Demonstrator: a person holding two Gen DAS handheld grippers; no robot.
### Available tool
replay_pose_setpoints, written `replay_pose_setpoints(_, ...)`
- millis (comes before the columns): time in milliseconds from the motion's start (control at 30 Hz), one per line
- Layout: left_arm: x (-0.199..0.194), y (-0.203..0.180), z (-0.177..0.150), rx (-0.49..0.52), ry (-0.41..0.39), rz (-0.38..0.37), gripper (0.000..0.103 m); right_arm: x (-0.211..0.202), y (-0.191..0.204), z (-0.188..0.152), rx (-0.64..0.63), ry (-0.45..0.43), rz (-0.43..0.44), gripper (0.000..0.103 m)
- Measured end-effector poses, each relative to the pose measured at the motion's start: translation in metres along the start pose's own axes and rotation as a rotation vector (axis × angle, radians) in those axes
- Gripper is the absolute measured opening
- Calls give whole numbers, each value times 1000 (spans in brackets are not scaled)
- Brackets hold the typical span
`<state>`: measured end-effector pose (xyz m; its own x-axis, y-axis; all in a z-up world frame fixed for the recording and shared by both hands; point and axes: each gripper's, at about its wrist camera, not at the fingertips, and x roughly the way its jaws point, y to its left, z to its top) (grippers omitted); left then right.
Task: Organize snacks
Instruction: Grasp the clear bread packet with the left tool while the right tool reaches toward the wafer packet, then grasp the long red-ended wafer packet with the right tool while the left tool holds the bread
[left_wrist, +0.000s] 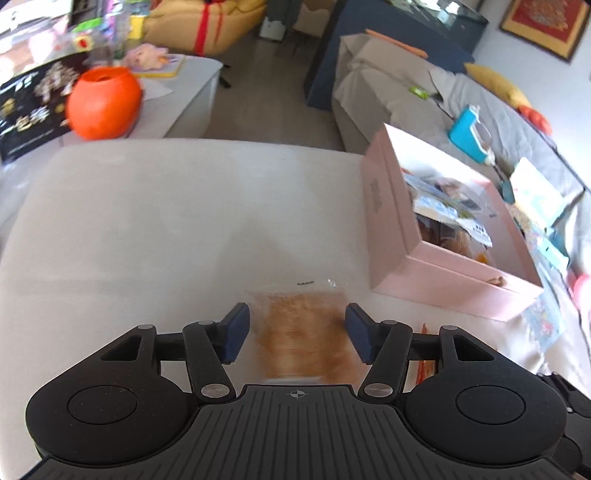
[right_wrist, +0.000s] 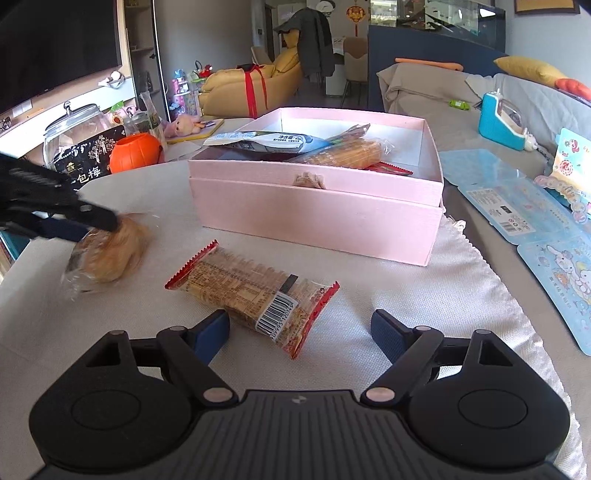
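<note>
Grey table (right_wrist: 110, 332): cracker pack (right_wrist: 251, 293) lies diagonal; both grippers' fingers (right_wrist: 212, 334) spread, holding nothing.

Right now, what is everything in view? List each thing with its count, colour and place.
Box: one, pink, open, on the table with snack packets inside.
Cracker packet: one, clear with red ends, on the table in front of the right gripper.
Bread packet: one, clear wrapper with golden-brown content, on the table left of the crackers.
Pumpkin pot: one, orange, on the far table.
Black bag: one, black with pale lettering, beside the pumpkin pot.
Glass jar: one, clear, behind the black bag.
Toy: one, teal, on the sofa.
Left gripper: open, astride the bread packet.
Right gripper: open, near the cracker packet.
</note>
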<state>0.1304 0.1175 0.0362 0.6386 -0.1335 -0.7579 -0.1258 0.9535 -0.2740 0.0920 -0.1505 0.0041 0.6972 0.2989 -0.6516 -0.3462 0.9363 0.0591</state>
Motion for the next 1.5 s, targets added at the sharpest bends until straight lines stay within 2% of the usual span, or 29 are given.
replay_pose_setpoints(233, 12, -33, -11, 232, -11, 57, 68, 0, -1, 0, 8, -2, 9, 85)
replay_pose_setpoints(567, -9, -31, -38, 423, -18, 63, 69, 0, -1, 0, 9, -1, 12, 86)
replay_pose_setpoints(733, -19, -15, -45, 396, -27, 47, 70, 1, 0, 0, -2, 5, 9, 87)
replay_pose_setpoints(967, -22, 10, -54, 310, -49, -24, 73, 7, 9, 1, -63, 40, 5, 98)
replay_pose_setpoints(1200, -22, 4, -61, 350, -75, -19, 73, 9, 9, 4, -86, 62, 28, 103)
replay_pose_setpoints(1500, -29, 15, -71, 366, -93, -71, 73, 11, 12, 10, -123, 77, 42, 103)
